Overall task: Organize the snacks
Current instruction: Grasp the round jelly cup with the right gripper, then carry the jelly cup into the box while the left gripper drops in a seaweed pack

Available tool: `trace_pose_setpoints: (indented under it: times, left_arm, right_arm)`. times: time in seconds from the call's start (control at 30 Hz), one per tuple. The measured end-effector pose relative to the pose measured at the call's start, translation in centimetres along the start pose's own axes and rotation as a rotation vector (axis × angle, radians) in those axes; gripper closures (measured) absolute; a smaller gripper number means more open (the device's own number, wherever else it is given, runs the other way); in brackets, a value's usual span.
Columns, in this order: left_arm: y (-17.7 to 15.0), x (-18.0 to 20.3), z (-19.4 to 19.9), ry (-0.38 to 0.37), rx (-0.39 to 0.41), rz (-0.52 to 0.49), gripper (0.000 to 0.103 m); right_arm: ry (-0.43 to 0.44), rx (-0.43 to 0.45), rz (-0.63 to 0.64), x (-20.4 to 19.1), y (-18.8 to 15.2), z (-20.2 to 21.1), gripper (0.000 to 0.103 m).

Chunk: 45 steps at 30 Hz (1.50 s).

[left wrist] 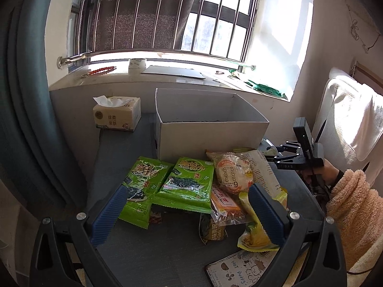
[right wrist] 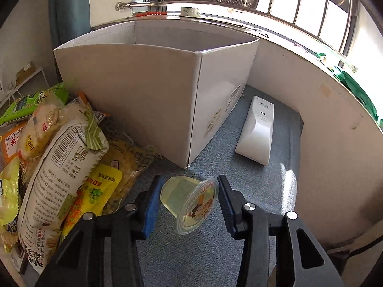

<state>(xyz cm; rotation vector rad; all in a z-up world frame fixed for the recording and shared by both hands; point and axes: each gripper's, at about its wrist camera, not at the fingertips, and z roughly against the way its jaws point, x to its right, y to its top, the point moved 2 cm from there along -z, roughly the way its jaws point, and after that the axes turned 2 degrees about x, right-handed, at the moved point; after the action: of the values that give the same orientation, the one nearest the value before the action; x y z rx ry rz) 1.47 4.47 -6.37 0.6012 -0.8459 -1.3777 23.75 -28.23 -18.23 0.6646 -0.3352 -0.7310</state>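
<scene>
I am holding my left gripper [left wrist: 189,212] wide above the snack packets [left wrist: 189,186] heaped before the white box [left wrist: 210,131]. My right gripper [right wrist: 189,199] is reaching low over the grey table [right wrist: 263,191], its fingers apart around a jelly cup [right wrist: 191,205] lying on its side; I cannot tell whether they touch it. Only the right wrist view is showing that cup and a white remote [right wrist: 257,129] beside the box.
</scene>
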Motion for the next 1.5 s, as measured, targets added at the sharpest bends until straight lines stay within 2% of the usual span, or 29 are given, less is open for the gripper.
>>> trace_pose_setpoints:
  times: [0.1,0.17,0.27,0.37,0.47,0.6,0.63,0.7,0.73,0.83,0.9,1.07,1.2,1.33,1.43,1.5]
  left_arm:
    - [-0.2,-0.4,-1.3,-0.011,-0.046,-0.029,0.0]
    - [-0.1,-0.3,-2.5,-0.055,-0.076,-0.058,0.0]
    - [0.3,0.5,-5.5,-0.119,-0.169,-0.13,0.0]
    - [0.9,1.2,-8.7,-0.087,-0.247,-0.183,0.0]
    - [1.1,1.8,-11.6,-0.097,-0.313,-0.217,0.0]
    - [1.0,1.9,-14.7,-0.069,-0.376,-0.24,0.002]
    - [0.9,1.8,-15.1,-0.052,-0.382,-0.241,0.007]
    - [0.9,1.8,-15.3,-0.049,-0.395,-0.255,0.026]
    - [0.9,1.8,-15.1,-0.058,-0.39,-0.253,0.032]
    - [1.0,1.8,-14.0,-0.033,-0.354,-0.265,0.033]
    - [1.3,1.4,-12.4,-0.001,-0.301,-0.254,0.033]
    - [3.5,-0.4,-7.4,-0.018,-0.135,-0.085,0.033]
    - [6.3,-0.1,-5.0,-0.044,0.011,-0.033,0.033]
    - [10.2,-0.7,-5.8,-0.068,0.093,0.072,0.033]
    - [13.1,-1.1,-9.0,-0.08,0.096,0.143,0.033]
    - [14.8,-0.7,-11.4,-0.061,0.076,0.135,0.033]
  right_arm:
    - [-0.006,0.047,-0.097,-0.1,-0.6,2.9,0.053]
    - [-0.011,0.088,-0.158,-0.5,-1.1,4.9,0.053]
    - [-0.019,0.148,-0.221,-1.6,-1.8,8.3,0.053]
    - [-0.07,0.173,-0.293,-2.6,-2.1,10.6,0.053]
    - [-0.018,0.207,-0.373,-3.4,-2.8,12.9,0.053]
    - [-0.013,0.257,-0.379,-5.5,-3.2,15.2,0.053]
    - [0.001,0.262,-0.383,-5.9,-3.3,15.6,0.053]
    - [0.013,0.282,-0.396,-6.5,-3.6,16.6,0.053]
    - [0.028,0.283,-0.407,-6.6,-3.7,16.8,0.053]
    - [0.065,0.288,-0.448,-6.8,-3.9,17.3,0.053]
    - [0.051,0.291,-0.432,-7.2,-3.7,17.3,0.053]
    - [0.039,0.296,-0.408,-8.2,-2.3,16.5,0.053]
    - [0.045,0.299,-0.381,-8.7,0.5,15.1,0.053]
    - [0.046,0.313,-0.358,-8.0,4.9,13.4,0.053]
    - [0.019,0.301,-0.345,-6.4,9.1,11.2,0.053]
    - [0.009,0.277,-0.359,-4.8,11.8,9.2,0.053]
